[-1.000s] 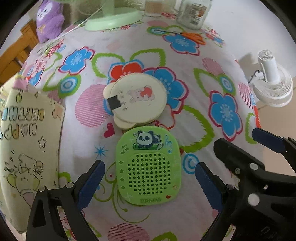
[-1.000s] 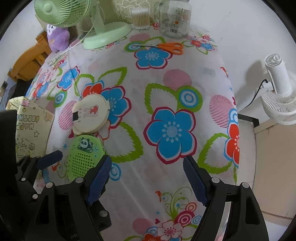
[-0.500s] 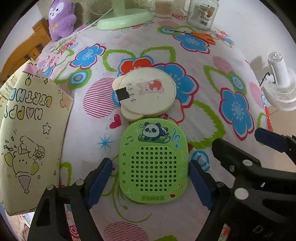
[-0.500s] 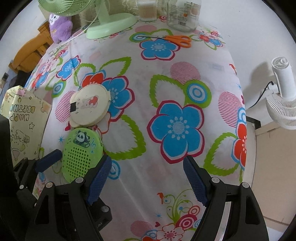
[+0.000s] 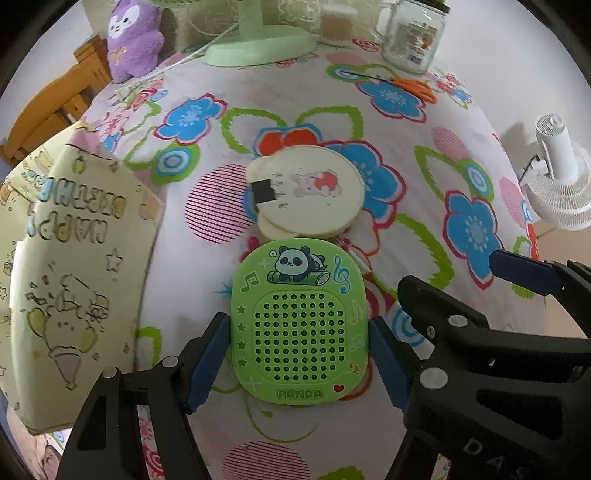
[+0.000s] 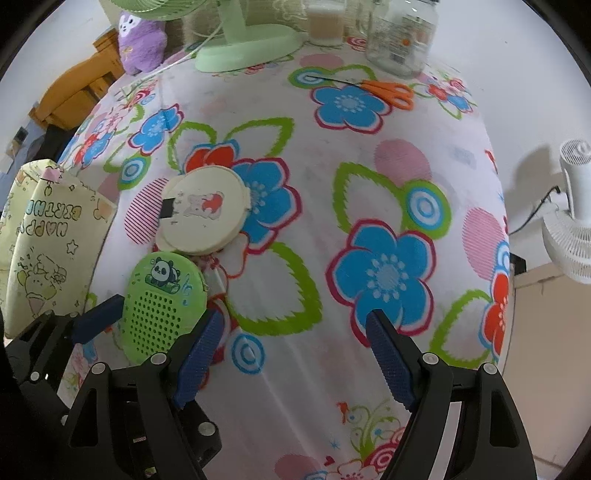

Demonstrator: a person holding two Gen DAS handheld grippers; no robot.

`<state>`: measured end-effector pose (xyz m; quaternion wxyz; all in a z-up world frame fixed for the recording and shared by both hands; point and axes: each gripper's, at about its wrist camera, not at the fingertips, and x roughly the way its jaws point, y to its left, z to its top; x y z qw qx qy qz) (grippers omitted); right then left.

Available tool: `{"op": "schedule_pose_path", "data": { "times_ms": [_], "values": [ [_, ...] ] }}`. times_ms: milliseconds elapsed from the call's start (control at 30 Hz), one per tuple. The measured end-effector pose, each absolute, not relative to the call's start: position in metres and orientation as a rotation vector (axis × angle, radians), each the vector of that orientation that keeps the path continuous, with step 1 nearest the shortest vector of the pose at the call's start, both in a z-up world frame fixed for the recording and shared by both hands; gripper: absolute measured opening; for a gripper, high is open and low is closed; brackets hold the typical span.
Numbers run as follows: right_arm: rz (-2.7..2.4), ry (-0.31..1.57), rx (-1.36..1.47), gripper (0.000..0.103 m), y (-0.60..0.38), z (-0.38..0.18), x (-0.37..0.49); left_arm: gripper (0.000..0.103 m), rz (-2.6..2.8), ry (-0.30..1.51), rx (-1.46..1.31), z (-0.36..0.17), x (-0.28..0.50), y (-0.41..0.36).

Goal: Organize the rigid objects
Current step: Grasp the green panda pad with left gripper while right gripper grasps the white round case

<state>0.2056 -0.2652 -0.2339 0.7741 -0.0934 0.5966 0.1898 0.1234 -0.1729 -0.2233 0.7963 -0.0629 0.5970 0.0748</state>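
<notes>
Left gripper (image 5: 299,354) straddles the green panda case (image 5: 299,328); its jaws have just been closing, and the blue pads (image 5: 208,363) now sit right at both side edges of the case, look like they're touching, so clamped on it or as good as. The case lies flat on the floral tablecloth (image 5: 388,206), near edge of the table, lettering "PANDA" at its bottom, panda and music notes on top. Right gripper (image 6: 291,354) hangs spread apart just to the right, nothing between its fingers, only cloth; in the left view its black frame crowds the case's right side, touching or not I can't tell. Just beyond the case, nearly touching its top edge: round cream compact (image 5: 310,195) with a bunny picture, black patch on its left, small characters I can't read. Left of both, a yellow gift bag (image 5: 70,266) at the table edge, "HAPPY BIRTHDAY" upside down. Right view shows open cloth to the right that the left view doesn't. Far end: orange-handled scissors (image 6: 384,90), glass jar (image 5: 413,33) with unreadable label, cotton swab tub (image 5: 338,24), green desk fan base (image 5: 258,46), purple plush (image 5: 135,40). White fan (image 6: 576,221) off the table, right.
</notes>
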Motion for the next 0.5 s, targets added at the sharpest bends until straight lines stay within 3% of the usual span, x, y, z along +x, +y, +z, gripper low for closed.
{"op": "schedule_pose_path", "data": {
  "times_ms": [500],
  "values": [
    [0.538,1.276,-0.243,0.082,-0.217,-0.237,0.233,0.077,0.199,1.292,-0.162,-0.224,0.136,-0.144]
  ]
}}
